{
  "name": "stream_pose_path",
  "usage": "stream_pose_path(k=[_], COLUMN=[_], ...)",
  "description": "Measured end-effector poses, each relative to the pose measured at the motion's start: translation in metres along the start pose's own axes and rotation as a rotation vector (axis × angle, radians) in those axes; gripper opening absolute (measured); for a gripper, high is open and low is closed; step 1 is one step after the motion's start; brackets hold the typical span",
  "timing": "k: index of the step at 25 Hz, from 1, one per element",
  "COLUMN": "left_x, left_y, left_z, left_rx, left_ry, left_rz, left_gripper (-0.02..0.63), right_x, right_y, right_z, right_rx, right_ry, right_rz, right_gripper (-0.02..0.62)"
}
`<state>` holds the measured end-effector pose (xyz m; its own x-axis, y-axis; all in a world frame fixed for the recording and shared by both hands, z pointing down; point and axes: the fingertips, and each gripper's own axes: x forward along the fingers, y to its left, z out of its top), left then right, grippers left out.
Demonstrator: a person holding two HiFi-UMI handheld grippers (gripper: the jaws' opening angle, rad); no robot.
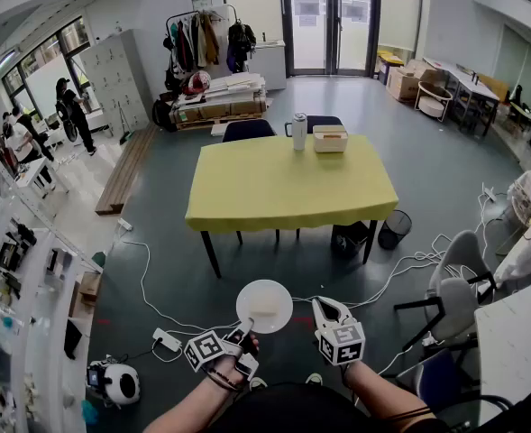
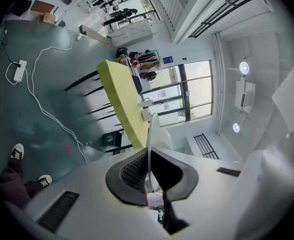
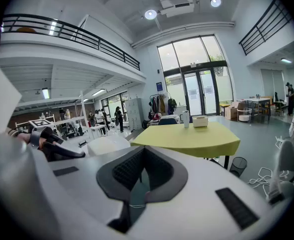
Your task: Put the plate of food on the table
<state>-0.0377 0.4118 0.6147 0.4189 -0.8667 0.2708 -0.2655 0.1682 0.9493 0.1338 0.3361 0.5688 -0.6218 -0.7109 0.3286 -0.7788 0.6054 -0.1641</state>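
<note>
A round white plate hangs level over the grey floor, just in front of me; what lies on it is too faint to tell. My left gripper is shut on its near rim. In the left gripper view the plate shows edge-on, pinched between the dark pads. My right gripper floats just right of the plate, apart from it, shut and empty. Its own view looks toward the yellow table, with the plate at its left. The yellow table stands a few steps ahead.
On the table's far edge stand a white tumbler and a white box. Dark chairs sit behind it, a black bin at its right leg. Cables and a power strip cross the floor; a grey chair stands at my right.
</note>
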Motion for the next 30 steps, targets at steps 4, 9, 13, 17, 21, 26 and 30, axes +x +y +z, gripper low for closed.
stream_pose_path(k=[4,9,13,17,21,26,30], left_x=[0.002,0.000,0.000,-0.002,-0.005,-0.006,-0.007], left_y=[0.000,0.002,0.003,0.006,0.009,0.013,0.013], left_z=[0.005,0.009,0.014,0.021,0.029,0.041,0.053], left_rx=[-0.001,-0.002,-0.002,0.000,-0.003,-0.008,-0.004], left_ry=[0.000,0.000,0.007,0.014,0.021,0.029,0.050], left_rz=[-0.001,0.001,0.001,-0.002,-0.005,-0.019,-0.035], left_gripper=[0.015,0.015,0.015,0.015,0.015,0.015,0.015], right_x=[0.004,0.008,0.012,0.018,0.024,0.033,0.040], right_y=[0.000,0.003,0.007,0.012,0.017,0.028,0.040], right_z=[0.002,0.006,0.008,0.006,0.003,-0.002,-0.005], right_rx=[-0.001,0.012,0.021,0.033,0.047,0.061,0.063], right_ry=[-0.001,-0.008,-0.009,-0.005,0.001,0.005,0.010], right_rz=[-0.003,-0.002,-0.005,-0.016,-0.035,-0.054,-0.070], right_gripper=[0.012,0.012,0.012,0.012,0.012,0.012,0.012])
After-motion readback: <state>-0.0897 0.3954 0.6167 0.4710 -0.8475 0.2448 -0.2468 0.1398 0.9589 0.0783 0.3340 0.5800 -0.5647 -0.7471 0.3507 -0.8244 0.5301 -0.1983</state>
